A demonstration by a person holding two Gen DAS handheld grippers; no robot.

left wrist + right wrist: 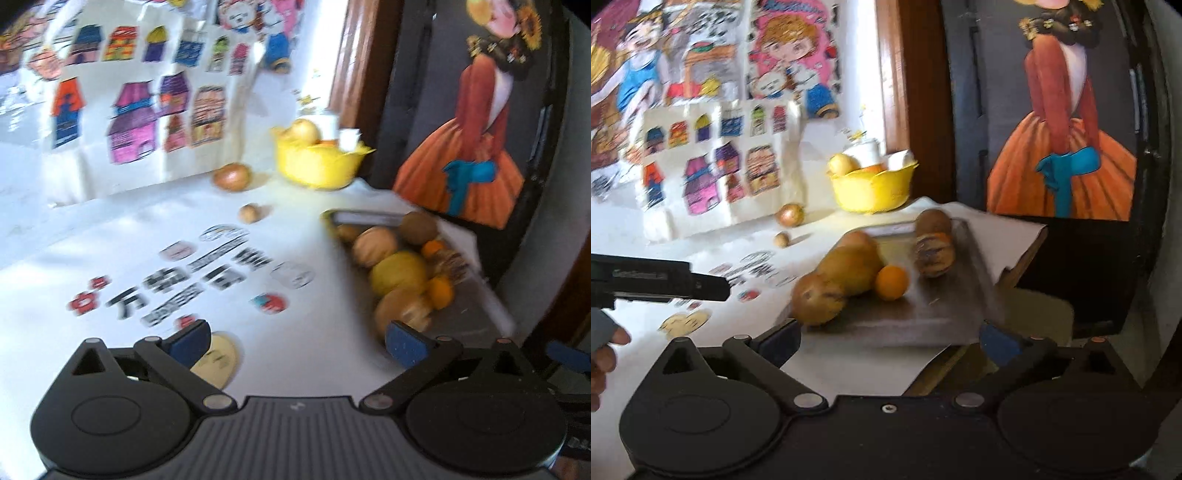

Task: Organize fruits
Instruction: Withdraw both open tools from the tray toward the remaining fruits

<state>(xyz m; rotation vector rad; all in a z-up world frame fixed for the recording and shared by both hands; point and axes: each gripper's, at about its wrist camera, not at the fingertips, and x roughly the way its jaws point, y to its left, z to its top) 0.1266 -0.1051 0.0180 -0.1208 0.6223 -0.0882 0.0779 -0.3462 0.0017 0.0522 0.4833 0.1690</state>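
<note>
A metal tray (469,317) at the right holds several fruits: a kiwi (419,227), a yellow fruit (399,273), a small orange (441,291) and brown ones. My left gripper (298,341) is open and empty, just left of the tray's near corner. In the right wrist view the tray (923,314) lies straight ahead with a brown fruit (816,299) and an orange (892,282). My right gripper (890,341) is open at its near edge, with nothing between the pads. A yellow bowl (873,190) with fruit stands behind.
On the white cloth, a brown round fruit (232,176) and a small nut-like one (250,213) lie loose before a standing sheet of coloured drawings (140,110). A dark panel with a painted figure (472,147) rises behind the tray. A hand (605,354) shows at the left.
</note>
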